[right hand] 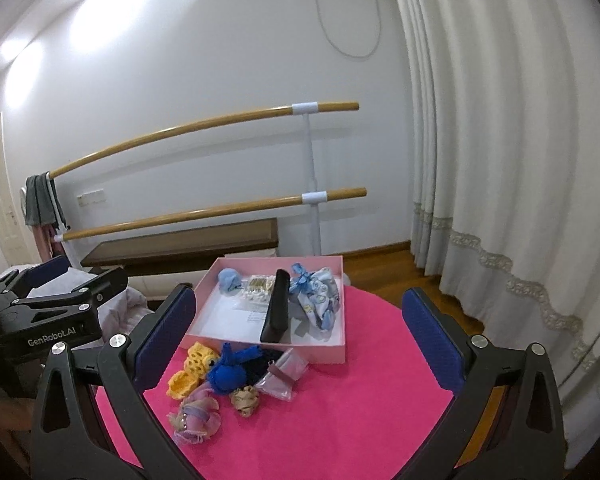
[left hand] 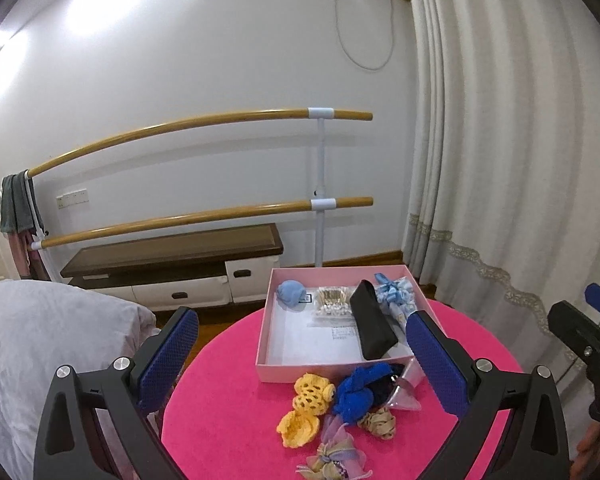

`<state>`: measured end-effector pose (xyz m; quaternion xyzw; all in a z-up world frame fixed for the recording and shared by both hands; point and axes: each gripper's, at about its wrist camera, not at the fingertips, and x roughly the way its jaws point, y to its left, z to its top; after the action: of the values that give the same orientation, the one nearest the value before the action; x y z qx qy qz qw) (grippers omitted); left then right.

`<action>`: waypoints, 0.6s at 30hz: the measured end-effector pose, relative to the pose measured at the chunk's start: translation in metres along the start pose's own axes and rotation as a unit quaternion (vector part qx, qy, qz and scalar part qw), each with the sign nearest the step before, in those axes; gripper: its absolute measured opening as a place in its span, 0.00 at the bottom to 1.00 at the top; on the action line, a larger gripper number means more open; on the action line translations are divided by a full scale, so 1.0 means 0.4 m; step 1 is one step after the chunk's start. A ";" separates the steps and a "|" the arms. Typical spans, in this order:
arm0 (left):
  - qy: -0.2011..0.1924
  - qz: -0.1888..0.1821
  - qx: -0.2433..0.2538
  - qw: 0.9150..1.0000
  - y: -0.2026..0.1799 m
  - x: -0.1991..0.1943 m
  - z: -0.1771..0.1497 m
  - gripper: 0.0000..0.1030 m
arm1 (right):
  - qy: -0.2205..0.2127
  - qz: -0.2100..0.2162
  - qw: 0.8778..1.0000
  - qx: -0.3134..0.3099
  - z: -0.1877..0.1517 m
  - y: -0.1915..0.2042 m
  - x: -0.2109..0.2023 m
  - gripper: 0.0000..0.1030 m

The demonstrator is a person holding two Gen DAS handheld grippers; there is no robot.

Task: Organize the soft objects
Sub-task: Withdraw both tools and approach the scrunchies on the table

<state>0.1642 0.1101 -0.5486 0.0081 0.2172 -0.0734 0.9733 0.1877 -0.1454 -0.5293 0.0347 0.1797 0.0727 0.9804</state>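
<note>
Both claws hang released above the near edge of the round pink bench [right hand: 340, 420], holding nothing: the left claw [left hand: 300, 364] over the pile's left side, the right claw [right hand: 300, 336] wide apart over the bench's middle.

The pink box [left hand: 268, 328] sits at the far side, its open floor at front left still bare, so there is room to drop things there without touching the black case [left hand: 370, 324] leaning across its middle. Its near wall is low but must be cleared from above.

The loose pile lies just in front of that wall. The blue knit bundle [right hand: 226, 374] is the biggest: light, squashy, best pinched across its bulk. The yellow crochet piece [right hand: 188, 372] touches it and may drag along, as its holes look likely to snag. The lilac ruffled scrunchie [right hand: 196, 416] and the tan scrunchie [right hand: 246, 398] lie nearest, thin and floppy; grip low. The clear packet [right hand: 282, 374] looks slippery.
</note>
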 end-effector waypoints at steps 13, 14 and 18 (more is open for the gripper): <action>0.049 -0.002 -0.005 0.999 0.020 0.036 -0.068 1.00 | 0.059 0.007 0.998 -0.003 -0.054 0.001 0.071 1.00; 0.058 -0.002 -0.006 0.998 0.021 0.047 -0.076 1.00 | 0.068 0.008 0.998 -0.002 -0.062 -0.001 0.083 1.00; 0.087 -0.004 -0.007 0.996 0.027 0.085 -0.111 1.00 | 0.108 0.007 0.994 0.003 -0.106 -0.014 0.139 1.00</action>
<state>0.1775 0.1181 -0.6036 0.0071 0.3018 -0.0745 0.9504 0.2247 -0.1407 -0.5885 0.0311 0.2841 0.0818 0.9548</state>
